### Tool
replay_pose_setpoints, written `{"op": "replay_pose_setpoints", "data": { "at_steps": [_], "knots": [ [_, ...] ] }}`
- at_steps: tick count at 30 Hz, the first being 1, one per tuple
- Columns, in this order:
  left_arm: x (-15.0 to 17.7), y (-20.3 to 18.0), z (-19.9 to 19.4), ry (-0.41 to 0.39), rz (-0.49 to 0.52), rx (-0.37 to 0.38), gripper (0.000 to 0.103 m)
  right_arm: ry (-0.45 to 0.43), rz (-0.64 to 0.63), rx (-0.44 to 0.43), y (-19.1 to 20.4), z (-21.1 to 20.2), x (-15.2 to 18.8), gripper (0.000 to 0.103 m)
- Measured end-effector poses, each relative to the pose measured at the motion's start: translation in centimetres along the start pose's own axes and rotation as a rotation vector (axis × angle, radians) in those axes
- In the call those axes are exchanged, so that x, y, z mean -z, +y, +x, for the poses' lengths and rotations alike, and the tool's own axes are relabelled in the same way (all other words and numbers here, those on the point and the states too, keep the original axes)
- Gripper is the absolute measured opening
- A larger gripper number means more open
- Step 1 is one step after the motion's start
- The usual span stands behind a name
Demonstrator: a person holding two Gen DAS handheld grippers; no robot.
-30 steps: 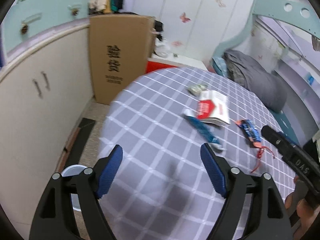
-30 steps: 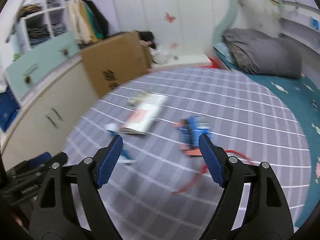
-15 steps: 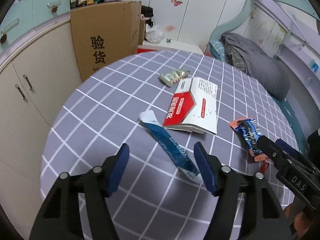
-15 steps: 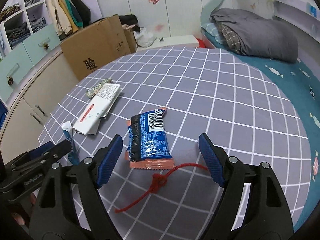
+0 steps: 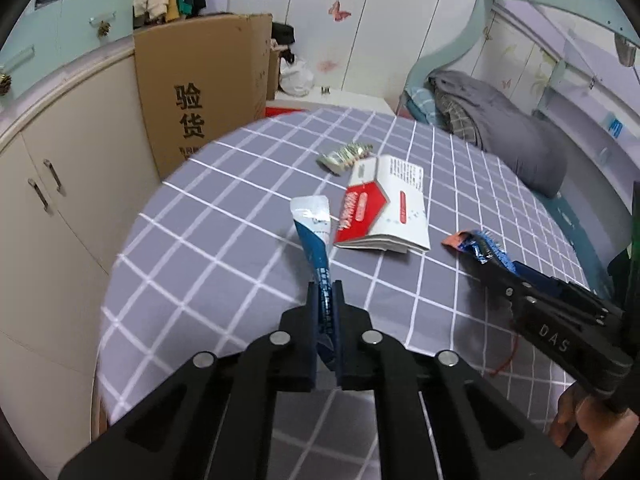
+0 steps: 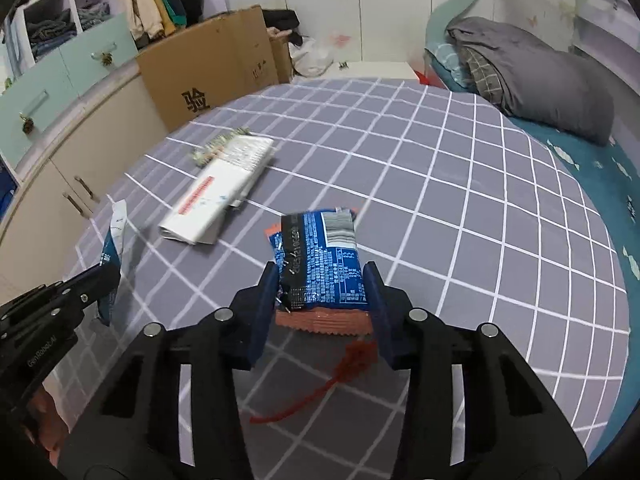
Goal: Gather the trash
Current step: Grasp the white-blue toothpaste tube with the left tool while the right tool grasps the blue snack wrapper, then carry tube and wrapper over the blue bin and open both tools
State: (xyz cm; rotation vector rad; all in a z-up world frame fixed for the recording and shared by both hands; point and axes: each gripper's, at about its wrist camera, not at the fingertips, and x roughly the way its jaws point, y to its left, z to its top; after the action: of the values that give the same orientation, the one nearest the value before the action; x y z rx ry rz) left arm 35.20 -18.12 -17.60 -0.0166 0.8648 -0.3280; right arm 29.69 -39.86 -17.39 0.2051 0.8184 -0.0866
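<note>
Fingers (image 5: 310, 320) pinching a long, crinkled foil sachet (image 5: 314, 232)

The near and left parts of the checked tablecloth (image 5: 192, 264) lie bare, and so does its wide right half (image 6: 500, 208), giving open room for a gripper. Across the middle lie a folded white and red packet (image 5: 384, 216) and, touching its far end, a small crumpled wrapper (image 5: 344, 157). A red string (image 6: 320, 390) trails on the cloth near the front edge. Beyond the table a tall cardboard box (image 5: 200, 92) and cream cupboards (image 5: 48, 216) stand close on the left; a bed with a grey quilt (image 6: 532, 76) stands on the right.
</note>
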Motion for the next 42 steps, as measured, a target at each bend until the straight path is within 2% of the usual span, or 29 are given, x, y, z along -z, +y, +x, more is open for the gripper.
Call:
{"op": "replay_pose_setpoints", "data": {
  "at_steps": [7, 8, 10, 11, 12, 17, 19, 20, 21, 26, 28, 30, 31, 35, 42],
  "knots": [
    [0.5, 3.7, -4.3, -0.070, -0.042, 0.010, 0.006, -0.098, -0.011, -0.038, 3.0, -4.5, -0.3, 0.039],
    [0.5, 4.0, -4.6, -0.075, -0.046, 0.012, 0.006, -0.103, -0.022, -0.052, 3.9, -5.1, -0.3, 0.022],
    [0.8, 5.4, -5.8, -0.090, -0.062, 0.017, 0.006, -0.105, -0.039, -0.070, 5.1, -5.6, -0.5, 0.022],
    [0.9, 5.8, -6.1, -0.093, -0.066, 0.019, 0.006, -0.098, -0.052, -0.076, 6.0, -5.7, -0.5, 0.013],
    [1.1, 6.6, -6.6, -0.097, -0.075, 0.019, 0.006, -0.098, -0.065, -0.081, 6.8, -5.8, -0.5, 0.011],
    [2.0, 9.0, -7.7, -0.099, -0.104, 0.012, 0.006, -0.050, -0.079, -0.072, 9.3, -4.9, 0.2, 0.012],
    [2.4, 9.9, -7.9, -0.093, -0.110, 0.014, 0.006, -0.021, -0.096, -0.043, 9.7, -4.3, 1.0, 0.028],
    [2.8, 10.3, -8.0, -0.091, -0.113, 0.014, 0.006, -0.013, -0.102, -0.028, 9.8, -4.1, 1.4, 0.058],
    [3.0, 10.7, -8.1, -0.091, -0.115, 0.016, 0.006, -0.010, -0.124, -0.003, 10.0, -3.8, 2.2, 0.065],
    [3.9, 11.9, -8.4, -0.084, -0.127, 0.030, 0.006, 0.081, -0.166, 0.040, 9.7, -1.5, 4.8, 0.065],
    [4.3, 12.1, -8.4, -0.080, -0.130, 0.035, 0.006, 0.097, -0.184, 0.068, 9.8, -0.4, 5.5, 0.062],
    [4.7, 12.7, -8.3, -0.077, -0.131, 0.038, 0.006, 0.087, -0.175, 0.054, 9.9, -0.5, 5.3, 0.044],
    [4.8, 12.9, -8.3, -0.076, -0.133, 0.038, 0.006, 0.086, -0.175, 0.049, 10.1, -0.5, 5.1, 0.042],
    [5.4, 14.5, -8.6, -0.074, -0.153, 0.039, 0.006, 0.068, -0.200, -0.018, 12.6, -0.8, 4.6, 0.038],
    [7.3, 18.9, -9.8, -0.079, -0.203, -0.007, 0.006, 0.055, -0.276, -0.229, 21.1, -1.4, 4.3, 0.037]
  ]
}}
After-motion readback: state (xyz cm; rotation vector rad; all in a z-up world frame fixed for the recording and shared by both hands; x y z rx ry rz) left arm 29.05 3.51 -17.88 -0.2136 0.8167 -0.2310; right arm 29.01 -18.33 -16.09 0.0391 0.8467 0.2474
